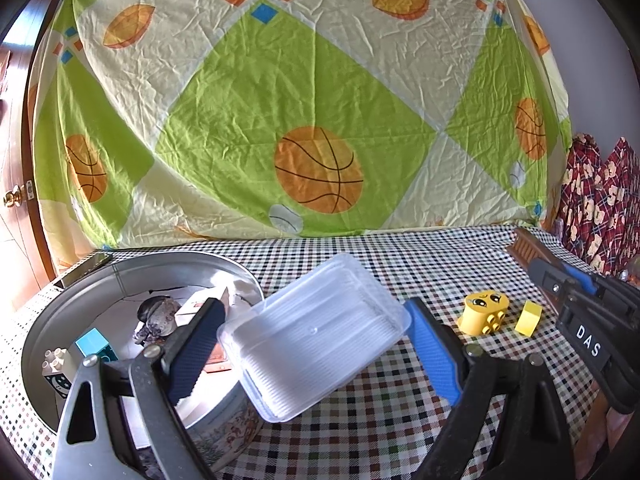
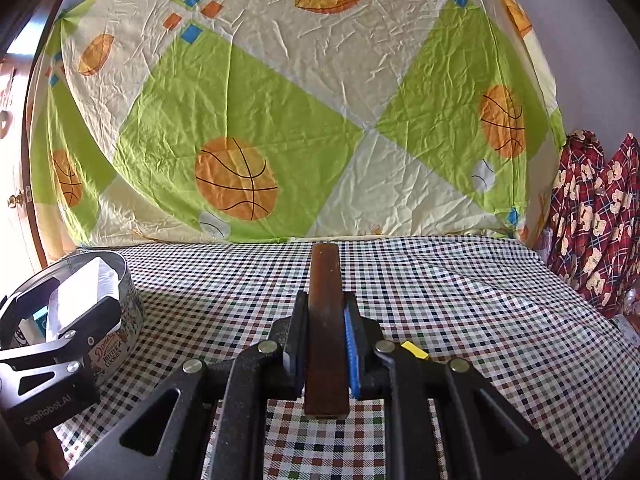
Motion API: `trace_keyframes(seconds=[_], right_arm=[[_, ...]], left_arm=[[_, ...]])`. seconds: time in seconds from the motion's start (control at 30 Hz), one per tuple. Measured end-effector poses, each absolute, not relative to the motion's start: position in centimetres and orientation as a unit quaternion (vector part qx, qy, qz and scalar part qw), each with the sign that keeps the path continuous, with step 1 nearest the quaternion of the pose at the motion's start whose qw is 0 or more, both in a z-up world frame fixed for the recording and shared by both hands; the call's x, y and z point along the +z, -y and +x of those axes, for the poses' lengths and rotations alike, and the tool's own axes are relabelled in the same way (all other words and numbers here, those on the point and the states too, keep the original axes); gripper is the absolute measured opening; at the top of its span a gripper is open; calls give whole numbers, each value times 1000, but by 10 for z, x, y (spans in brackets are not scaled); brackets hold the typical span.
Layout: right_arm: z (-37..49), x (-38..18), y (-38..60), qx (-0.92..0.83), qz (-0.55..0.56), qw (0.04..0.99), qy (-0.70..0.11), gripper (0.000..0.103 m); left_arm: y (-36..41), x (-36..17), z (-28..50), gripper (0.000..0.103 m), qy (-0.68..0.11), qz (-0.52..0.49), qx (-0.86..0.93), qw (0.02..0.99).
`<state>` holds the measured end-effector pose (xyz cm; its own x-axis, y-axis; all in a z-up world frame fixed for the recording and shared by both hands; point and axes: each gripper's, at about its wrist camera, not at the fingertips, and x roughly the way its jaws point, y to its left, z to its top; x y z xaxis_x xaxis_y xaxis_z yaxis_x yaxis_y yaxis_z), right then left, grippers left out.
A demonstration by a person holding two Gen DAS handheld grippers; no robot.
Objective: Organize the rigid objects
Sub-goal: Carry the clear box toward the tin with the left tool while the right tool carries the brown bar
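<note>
The left tool (image 1: 316, 344) is gripping a clear rectangular plastic box (image 1: 316, 340), tilted over the rim of the round metal cookie tin (image 1: 120, 280). The right tool (image 2: 326, 344) is clamping a flat brown wooden strip (image 2: 326, 320) above the checkered bench (image 2: 480, 320), where a yellow face-printed toy block (image 1: 484, 312) is lying.

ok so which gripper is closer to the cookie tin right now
Left. The left gripper holds a clear plastic box right at the cookie tin rim. The right gripper, clamped on a brown bar, sits well off to the tin's right.
</note>
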<state>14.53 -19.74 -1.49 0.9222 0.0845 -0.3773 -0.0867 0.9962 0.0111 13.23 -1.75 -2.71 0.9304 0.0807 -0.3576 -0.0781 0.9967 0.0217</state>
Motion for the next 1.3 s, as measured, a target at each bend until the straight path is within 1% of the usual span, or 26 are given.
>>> trace_keyframes(seconds=[0.53, 1.3], right_arm=[[128, -11, 182, 98, -20, 981, -164, 17], [117, -11, 173, 148, -15, 976, -157, 17]], left_arm=[[9, -25, 124, 91, -172, -4, 58, 983], [-4, -24, 111, 91, -157, -11, 75, 985]])
